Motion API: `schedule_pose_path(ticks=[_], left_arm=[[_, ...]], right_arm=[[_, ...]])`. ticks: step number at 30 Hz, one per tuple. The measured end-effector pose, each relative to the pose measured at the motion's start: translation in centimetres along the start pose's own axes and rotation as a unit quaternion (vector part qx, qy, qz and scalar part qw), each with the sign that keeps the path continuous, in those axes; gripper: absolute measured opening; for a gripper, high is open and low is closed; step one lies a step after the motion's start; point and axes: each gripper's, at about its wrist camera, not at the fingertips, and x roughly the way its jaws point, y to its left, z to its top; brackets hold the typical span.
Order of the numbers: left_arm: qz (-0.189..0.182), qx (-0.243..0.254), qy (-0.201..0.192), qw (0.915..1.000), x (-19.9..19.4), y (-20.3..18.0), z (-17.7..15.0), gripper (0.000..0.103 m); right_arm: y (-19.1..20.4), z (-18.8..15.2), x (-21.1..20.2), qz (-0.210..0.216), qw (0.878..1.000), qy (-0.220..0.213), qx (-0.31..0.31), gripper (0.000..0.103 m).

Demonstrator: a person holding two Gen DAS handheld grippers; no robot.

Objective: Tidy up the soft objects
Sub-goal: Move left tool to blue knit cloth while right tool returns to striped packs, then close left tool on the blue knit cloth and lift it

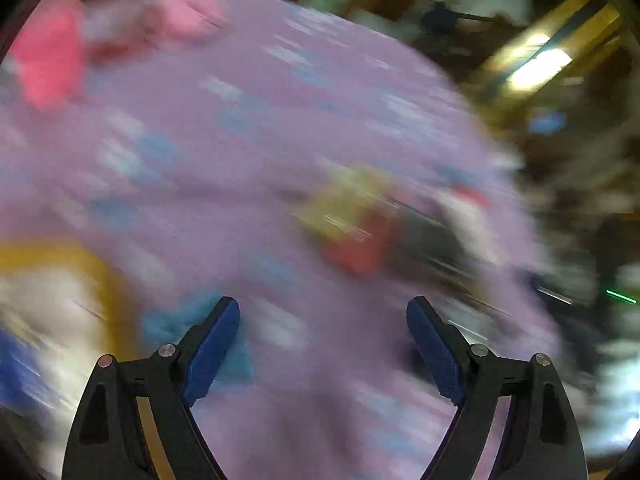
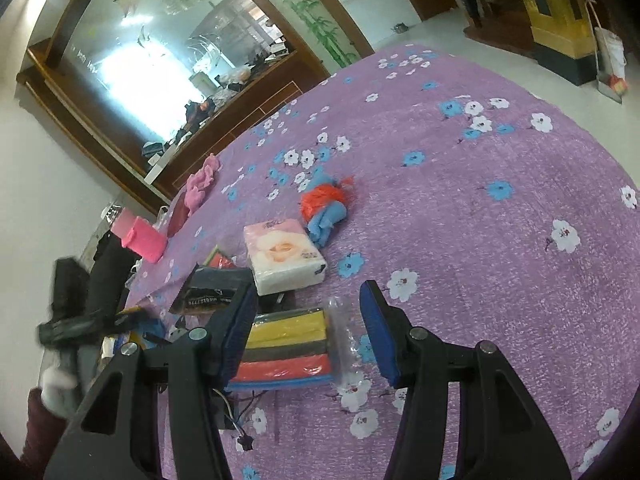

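While left view blurs, left gripper (image 1: 323, 320) gapes empty | right gripper (image 2: 308, 322) fingers wide above sponge pack (image 2: 286, 344) | tissue pack (image 2: 284, 256) beyond

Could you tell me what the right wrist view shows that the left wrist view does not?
Only the right wrist view shows sharp detail: a tissue pack, a wrapped pack of coloured cloths between the open right gripper fingers, and a mirror. Only the left wrist view shows the open left gripper, heavily motion-blurred. Both show the purple floral cloth.
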Motion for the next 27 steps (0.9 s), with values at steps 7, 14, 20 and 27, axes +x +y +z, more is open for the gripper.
schedule_pose_path(ticks=[7,14,20,27], left_arm=[[0.075,0.12,-0.076,0.9871,-5.5,-7.0,-6.3,0.087],[0.207,0.08,-0.111,0.9687,-2.8,-4.3,-5.5,0.087],[0.246,0.04,-0.109,0.9624,1.4,-2.2,-3.3,0.086],[0.242,-0.001,-0.125,0.9622,2.7,-0.6,-2.4,0.077]], right_arm=[[-0.6,0.1,-0.4,-0.001,1.0,-0.007,0.01,0.051],[-0.7,-0.1,-0.2,-0.005,1.0,0.0,0.012,0.051],[-1.1,-0.1,0.1,-0.004,1.0,0.009,0.02,0.051],[-1.4,0.2,0.6,-0.008,1.0,0.013,0.024,0.051]])
